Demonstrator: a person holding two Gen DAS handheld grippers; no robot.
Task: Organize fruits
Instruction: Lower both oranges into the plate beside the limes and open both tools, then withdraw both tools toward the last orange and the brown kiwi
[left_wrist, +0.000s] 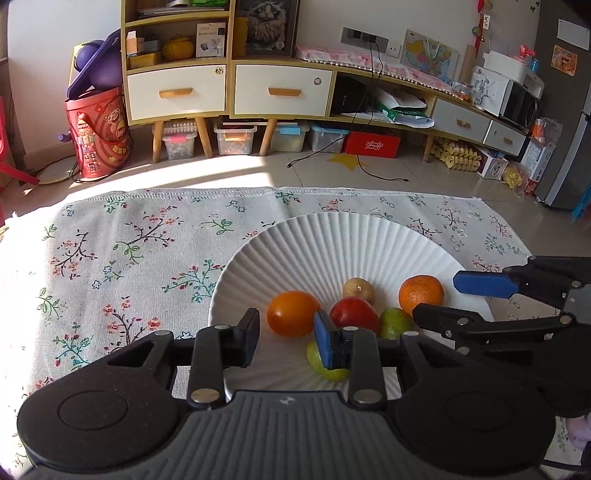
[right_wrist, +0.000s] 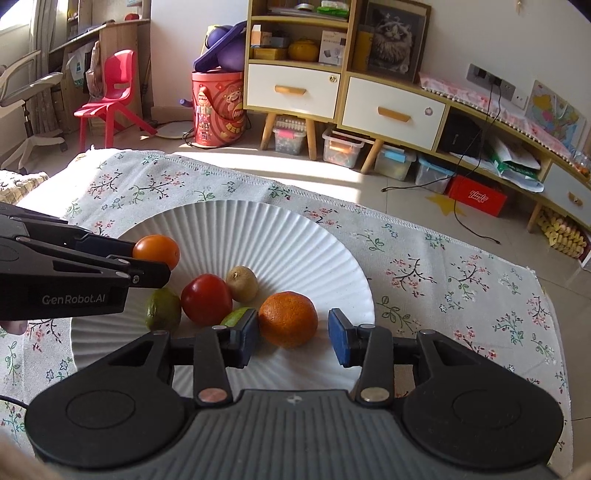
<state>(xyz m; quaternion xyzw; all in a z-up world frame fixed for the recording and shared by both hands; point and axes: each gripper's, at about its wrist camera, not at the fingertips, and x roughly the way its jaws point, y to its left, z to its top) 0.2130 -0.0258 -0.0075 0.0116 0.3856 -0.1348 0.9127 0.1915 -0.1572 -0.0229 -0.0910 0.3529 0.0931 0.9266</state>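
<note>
My left gripper (left_wrist: 286, 339) is showing matte black linkage arms with silver round pivot screws, a ribbed grey housing flanked by two black discs, and blue pads on its fingers (left_wrist: 327, 345). My right gripper (right_wrist: 293, 338) is wearing the same black, grey and blue. White "GenRobot.AI" lettering is showing on the left gripper's side in the right wrist view.
</note>
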